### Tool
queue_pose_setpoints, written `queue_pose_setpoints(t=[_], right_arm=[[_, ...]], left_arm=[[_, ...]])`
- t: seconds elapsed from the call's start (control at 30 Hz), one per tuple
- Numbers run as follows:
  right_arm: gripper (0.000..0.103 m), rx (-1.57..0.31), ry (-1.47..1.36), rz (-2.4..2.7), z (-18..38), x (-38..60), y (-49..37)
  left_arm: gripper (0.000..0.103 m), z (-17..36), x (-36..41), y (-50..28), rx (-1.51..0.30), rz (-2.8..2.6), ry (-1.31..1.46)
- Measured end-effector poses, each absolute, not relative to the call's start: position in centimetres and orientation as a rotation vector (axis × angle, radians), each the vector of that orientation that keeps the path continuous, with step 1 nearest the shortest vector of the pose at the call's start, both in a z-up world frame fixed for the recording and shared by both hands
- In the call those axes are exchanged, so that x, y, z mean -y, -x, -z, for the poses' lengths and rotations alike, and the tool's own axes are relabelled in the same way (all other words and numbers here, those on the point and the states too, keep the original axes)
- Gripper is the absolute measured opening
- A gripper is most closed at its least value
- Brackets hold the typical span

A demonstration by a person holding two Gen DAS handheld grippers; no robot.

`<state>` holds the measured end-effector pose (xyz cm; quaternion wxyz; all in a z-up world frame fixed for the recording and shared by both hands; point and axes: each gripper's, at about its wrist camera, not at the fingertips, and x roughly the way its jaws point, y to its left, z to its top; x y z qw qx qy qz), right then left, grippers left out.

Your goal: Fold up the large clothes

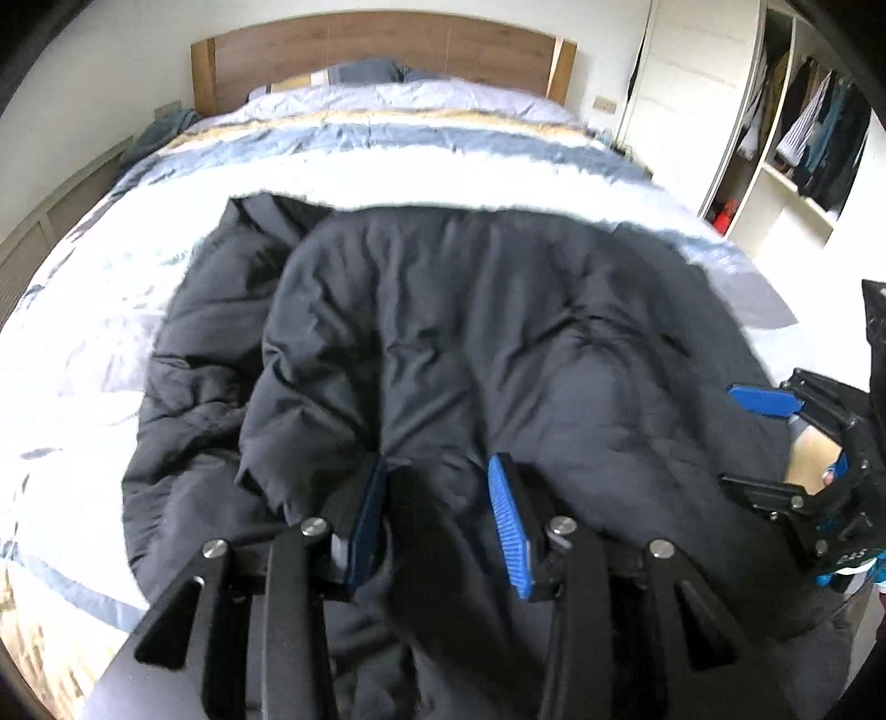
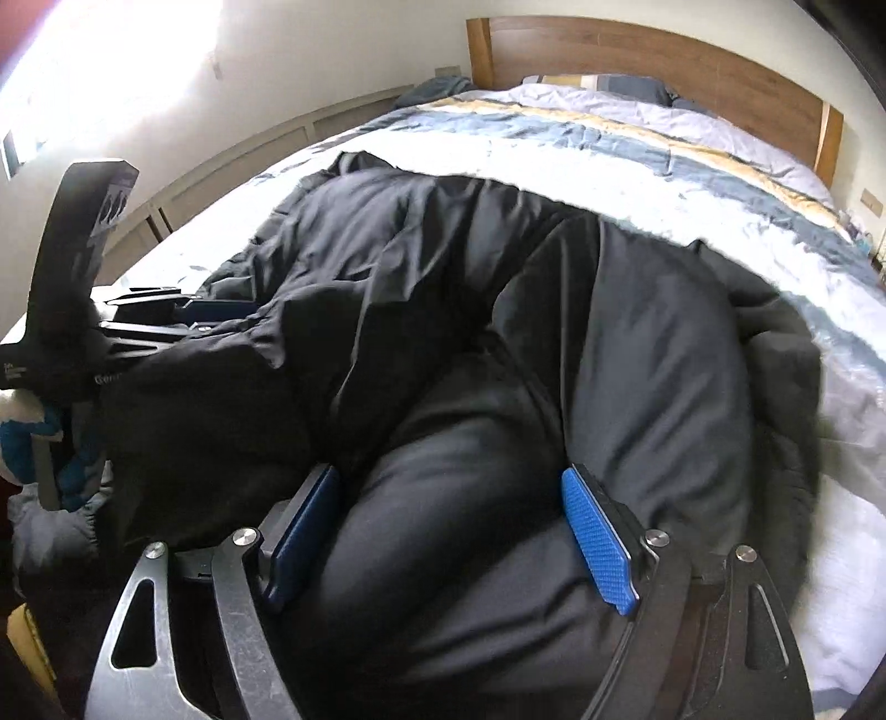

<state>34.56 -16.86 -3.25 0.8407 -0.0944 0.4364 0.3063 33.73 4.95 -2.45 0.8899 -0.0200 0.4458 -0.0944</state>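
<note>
Dark coat (image 1: 454, 332) blurred, its near end cropped.

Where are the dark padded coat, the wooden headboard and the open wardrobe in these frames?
dark padded coat (image 1: 470, 332): left wrist view, middle of its top panel.
wooden headboard (image 1: 382, 47): left wrist view, centre of the board.
open wardrobe (image 1: 797, 183): left wrist view, pale shelf edge under hanging clothes.

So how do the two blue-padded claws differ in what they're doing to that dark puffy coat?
The left gripper pinches a narrow fold of the dark padded coat; the right gripper stands much wider around a thick bulge. Both have blue ribbed pads and point down over the bed.
</note>
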Motion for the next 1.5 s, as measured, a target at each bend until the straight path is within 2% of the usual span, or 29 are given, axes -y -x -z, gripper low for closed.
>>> queue_pose_setpoints(t=[0.23,0.53,0.87,1.33,1.5], right_arm=[[0.081,-0.894,0.220,-0.658,1.0,18.0,-33.2],[0.081,-0.931,0.203,-0.670,4.7,18.7,-34.2],[0.082,-0.947,0.199,-0.646,7.6,18.5,-35.3],[0.081,-0.985,0.195,-0.513,1.9,19.3,-29.6],[0.081,-0.950,0.159,-0.502,-0.1,20.7,-25.4]], left_arm=[[0.037,-0.8,-3.7,-31.5,-0.852,0.269,0.081],[0.037,5.3,-1.6,-31.6,-0.933,0.238,0.028],[0.037,7.7,-1.3,-32.3,-0.946,0.217,-0.014],[0.038,0.8,-1.3,-26.1,-0.883,0.105,-0.051],[0.048,-1.9,-1.2,-22.5,-0.821,0.101,-0.060]])
